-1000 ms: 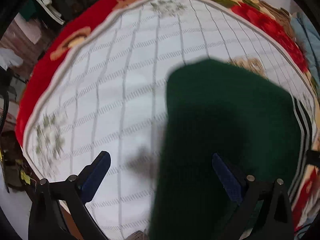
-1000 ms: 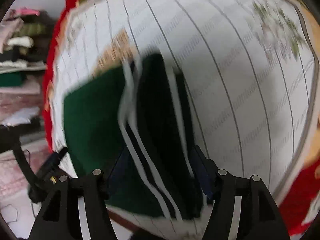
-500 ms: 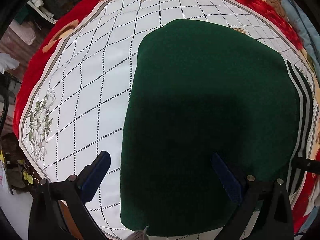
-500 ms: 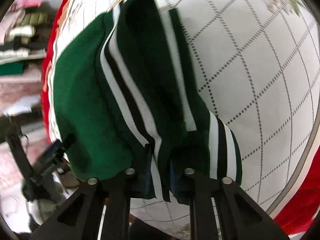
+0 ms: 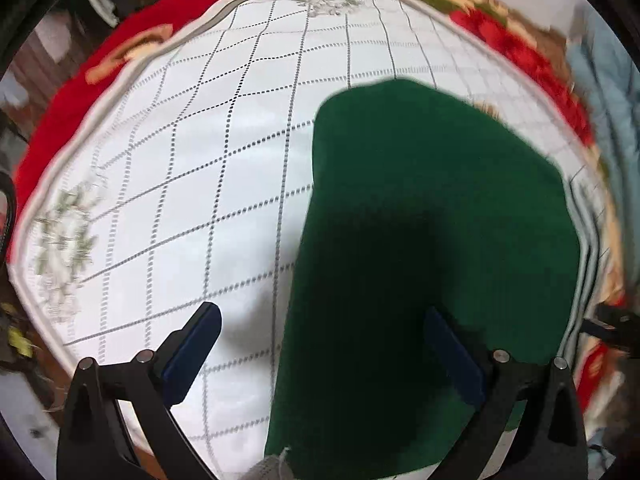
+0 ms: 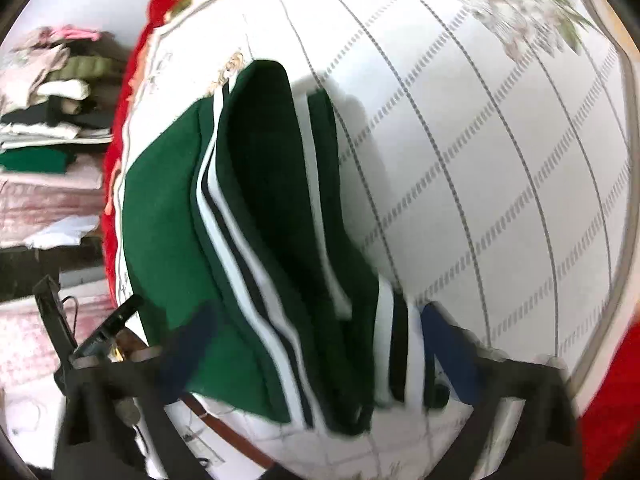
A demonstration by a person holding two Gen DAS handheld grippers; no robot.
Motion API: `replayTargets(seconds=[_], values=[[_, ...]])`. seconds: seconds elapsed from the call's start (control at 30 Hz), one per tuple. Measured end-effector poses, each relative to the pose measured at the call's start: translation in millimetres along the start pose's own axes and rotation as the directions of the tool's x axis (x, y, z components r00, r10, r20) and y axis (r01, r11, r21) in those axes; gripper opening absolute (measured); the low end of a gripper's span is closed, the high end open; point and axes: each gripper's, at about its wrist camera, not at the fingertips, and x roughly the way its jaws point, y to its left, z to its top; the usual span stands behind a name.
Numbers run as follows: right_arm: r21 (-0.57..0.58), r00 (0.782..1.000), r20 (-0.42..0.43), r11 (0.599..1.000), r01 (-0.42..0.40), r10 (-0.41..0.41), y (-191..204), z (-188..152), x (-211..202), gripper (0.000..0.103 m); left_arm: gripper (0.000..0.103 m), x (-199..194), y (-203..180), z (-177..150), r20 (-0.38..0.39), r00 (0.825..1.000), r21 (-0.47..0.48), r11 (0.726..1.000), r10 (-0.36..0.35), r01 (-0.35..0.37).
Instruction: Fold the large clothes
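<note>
A dark green garment (image 5: 432, 216) lies folded on the white grid-patterned tablecloth (image 5: 180, 160). My left gripper (image 5: 320, 316) hovers open over the garment's left edge, with its right finger above the green cloth and its left finger above bare tablecloth. In the right wrist view the garment (image 6: 160, 220) shows its white and black striped band (image 6: 248, 248) in bunched folds. My right gripper (image 6: 314, 316) is opening, its jaws wide apart. The striped folds lie between the jaws and neither pad presses on them.
A red floral blanket (image 5: 60, 120) lies under the tablecloth and shows all round it. Stacks of folded clothes (image 6: 52, 92) stand beyond the table's left side in the right wrist view. Pale blue fabric (image 5: 608, 80) lies at the far right.
My right gripper, shut on the striped band half a second ago, has opened wide and let it go. The left gripper has shifted left, so the garment sits further right in its view.
</note>
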Motion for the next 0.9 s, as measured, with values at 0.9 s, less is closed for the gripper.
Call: replayTargets(seconds=[0.9], values=[[0.330, 0.866, -0.012, 0.820, -0.468, 0.499, -29.0, -57.7, 113.0, 0.103, 0.103, 53.9, 20.0, 47.4, -0.205, 0.875, 0.139, 0.872, -0.439, 0.470]])
